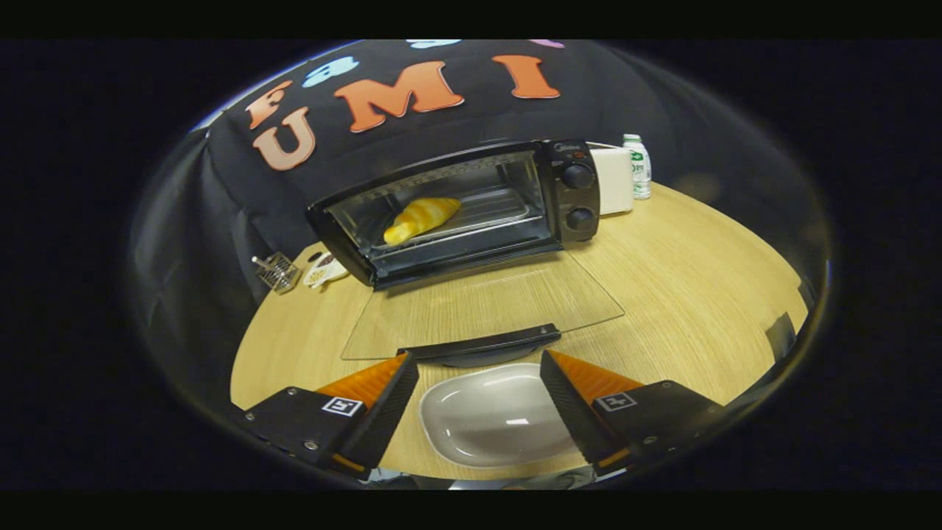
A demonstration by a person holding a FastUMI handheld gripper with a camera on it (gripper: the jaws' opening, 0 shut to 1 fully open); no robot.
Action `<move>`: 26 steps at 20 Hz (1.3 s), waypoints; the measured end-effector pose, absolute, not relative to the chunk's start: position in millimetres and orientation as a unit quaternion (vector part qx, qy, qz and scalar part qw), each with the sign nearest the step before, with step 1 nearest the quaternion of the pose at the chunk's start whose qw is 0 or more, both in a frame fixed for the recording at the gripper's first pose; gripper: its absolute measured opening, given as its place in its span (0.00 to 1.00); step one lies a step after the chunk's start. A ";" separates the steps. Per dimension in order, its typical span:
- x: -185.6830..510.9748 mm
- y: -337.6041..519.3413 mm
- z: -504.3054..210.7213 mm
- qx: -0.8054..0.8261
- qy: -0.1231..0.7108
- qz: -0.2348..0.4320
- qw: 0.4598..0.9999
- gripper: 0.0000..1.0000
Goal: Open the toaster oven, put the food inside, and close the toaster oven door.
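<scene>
Jaws of the gripper [478,397] stand released and wide apart, holding nothing, above the shallow grey oval dish [493,416] on the pale wooden counter [699,294]. Beyond them the black toaster oven [456,210] stands open, its clear glass door [482,309] lying flat toward the fingers. This door looks stiff but fragile and probably slippery, so I would take it by the black handle bar [482,344] just ahead of the fingers. The golden croissant [421,219] already rests on the rack inside. The gripper points level, slightly downward, toward the handle.
</scene>
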State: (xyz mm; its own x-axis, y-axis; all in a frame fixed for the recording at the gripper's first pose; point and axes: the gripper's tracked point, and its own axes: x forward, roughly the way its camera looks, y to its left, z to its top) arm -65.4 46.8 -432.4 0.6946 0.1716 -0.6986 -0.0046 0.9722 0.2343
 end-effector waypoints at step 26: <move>-62.0 56.3 -474.8 0.045 0.425 0.044 0.903 1.00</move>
